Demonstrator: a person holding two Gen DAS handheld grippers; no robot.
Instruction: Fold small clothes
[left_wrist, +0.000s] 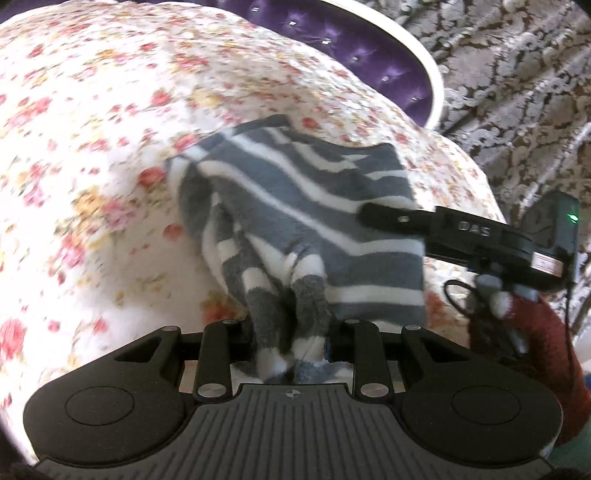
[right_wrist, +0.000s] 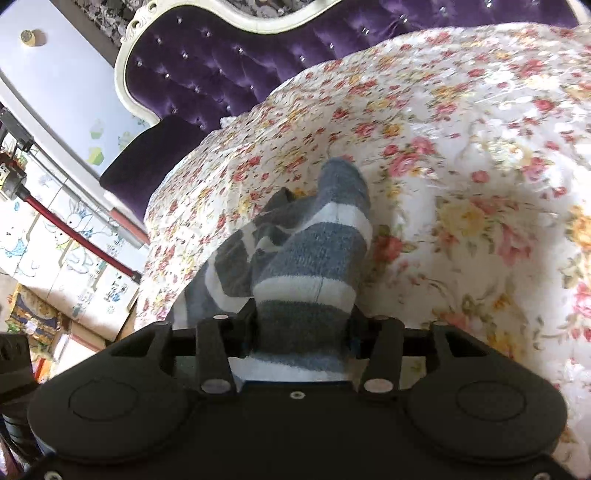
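A fluffy grey-and-white striped garment (left_wrist: 295, 206) hangs over the floral bedspread (left_wrist: 92, 147), stretched between both grippers. In the left wrist view my left gripper (left_wrist: 291, 332) is shut on a bunched end of it, and the cloth hides the fingertips. At the right of that view, one finger (left_wrist: 391, 218) of my right gripper lies along the garment's far edge. In the right wrist view the striped garment (right_wrist: 317, 251) fills the gap of my right gripper (right_wrist: 303, 325), whose jaws press on a thick fold. Its far end points up above the bedspread (right_wrist: 480, 184).
A purple tufted headboard (right_wrist: 207, 74) with a white frame rises behind the bed. A hand in a dark red sleeve (left_wrist: 535, 332) holds the right gripper. A patterned curtain (left_wrist: 517, 74) hangs beyond the bed. White cabinets with cartoon drawings (right_wrist: 55, 240) stand at the left.
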